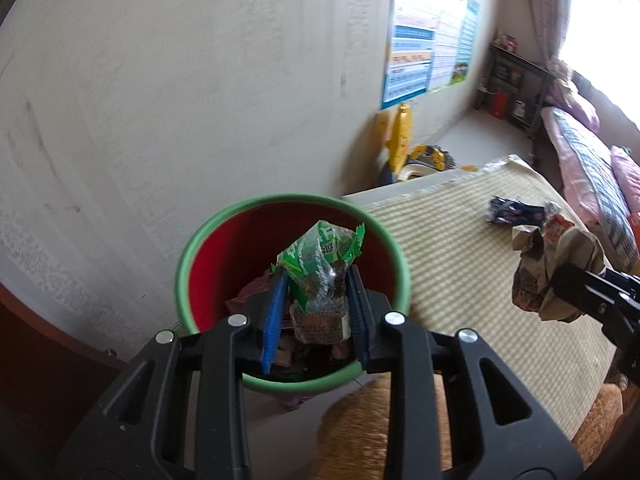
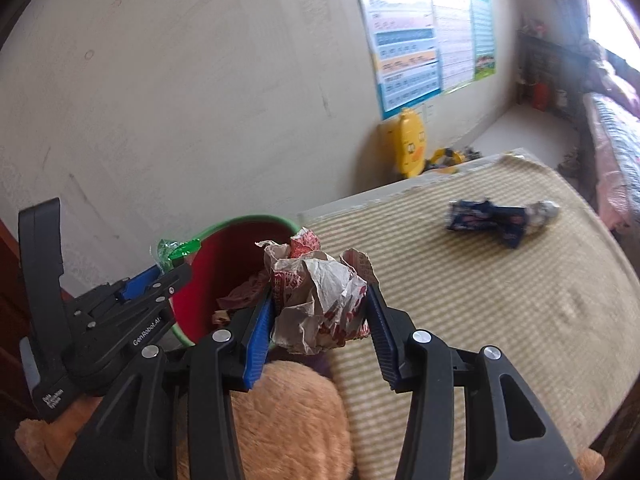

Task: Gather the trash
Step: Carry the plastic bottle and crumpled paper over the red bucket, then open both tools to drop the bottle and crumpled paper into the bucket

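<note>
Both tongs point steeply downward, side by side. Left tongs [image 1: 316, 292]: my blue pads are drawn close together and clamp one green-and-clear snack wrapper [image 1: 320, 256], which stands up between them directly over the mouth of the bin [image 1: 188, 264]. In the right wrist view these same tongs [image 2: 176, 260] enter from 9 o'clock, with the green wrapper [image 2: 176, 250] at their tip, at the bin's rim [image 2: 240, 222].

Right tongs [image 2: 320, 312]: my pads stand at a middling width and grip one crumpled wad of brown-and-red printed paper [image 2: 320, 300] from both sides. The wad sits at the 3 o'clock side of the bin, over the edge where the bin meets the striped mat [image 2: 480, 300]. In the left wrist view these tongs [image 1: 560, 284] come in from 3 o'clock carrying the same wad [image 1: 552, 264] above the mat [image 1: 460, 260].

Count of items:
- Bins: one, red inside with a green rim, already holding several wrappers; the exact number inside I cannot tell.
- Pieces held: two, one per tongs.
- Pieces loose on the mat: one dark blue wrapper [image 2: 488, 220] at 2 o'clock of the right view, with a small silvery crumple [image 2: 542, 212] touching its far end; whether that is a separate piece I cannot tell.
- Posters [image 2: 424, 40] on the wall: a group at 1 o'clock.
- Yellow duck-shaped toy [image 2: 408, 148]: one, against the wall beyond the mat.
</note>
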Available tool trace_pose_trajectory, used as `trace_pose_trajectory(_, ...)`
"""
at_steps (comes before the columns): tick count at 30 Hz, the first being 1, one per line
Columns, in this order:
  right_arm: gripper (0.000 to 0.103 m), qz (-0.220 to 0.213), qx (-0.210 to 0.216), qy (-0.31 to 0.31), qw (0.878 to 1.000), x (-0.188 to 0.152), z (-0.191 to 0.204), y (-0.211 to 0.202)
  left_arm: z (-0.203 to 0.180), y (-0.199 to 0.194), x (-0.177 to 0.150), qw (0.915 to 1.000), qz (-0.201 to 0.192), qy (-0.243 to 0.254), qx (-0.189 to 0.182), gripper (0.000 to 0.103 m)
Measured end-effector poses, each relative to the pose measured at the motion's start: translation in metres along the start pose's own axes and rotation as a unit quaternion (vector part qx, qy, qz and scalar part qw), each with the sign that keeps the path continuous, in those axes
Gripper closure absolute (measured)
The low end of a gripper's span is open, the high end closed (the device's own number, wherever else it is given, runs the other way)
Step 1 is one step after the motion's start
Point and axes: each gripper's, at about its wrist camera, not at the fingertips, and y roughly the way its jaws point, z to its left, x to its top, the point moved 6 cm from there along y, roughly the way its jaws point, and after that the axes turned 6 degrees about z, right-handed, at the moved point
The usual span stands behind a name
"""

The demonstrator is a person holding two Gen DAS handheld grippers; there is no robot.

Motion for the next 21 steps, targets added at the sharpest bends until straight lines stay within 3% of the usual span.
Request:
trace_pose_trajectory(8,0.059,0.038,0.048,-0.013,0.998,0.017,0.04,0.047,0.052,0.017,-0.003,0.9975,0.022,-0.065,0.016,0.075)
trace_pose_trajectory(21,0.058,0.056,0.052,-0.023,0.997,0.02,0.054,0.074,0.06,0.044,-0.014,0.9936,0.059,-0.095,-0.015,0.075)
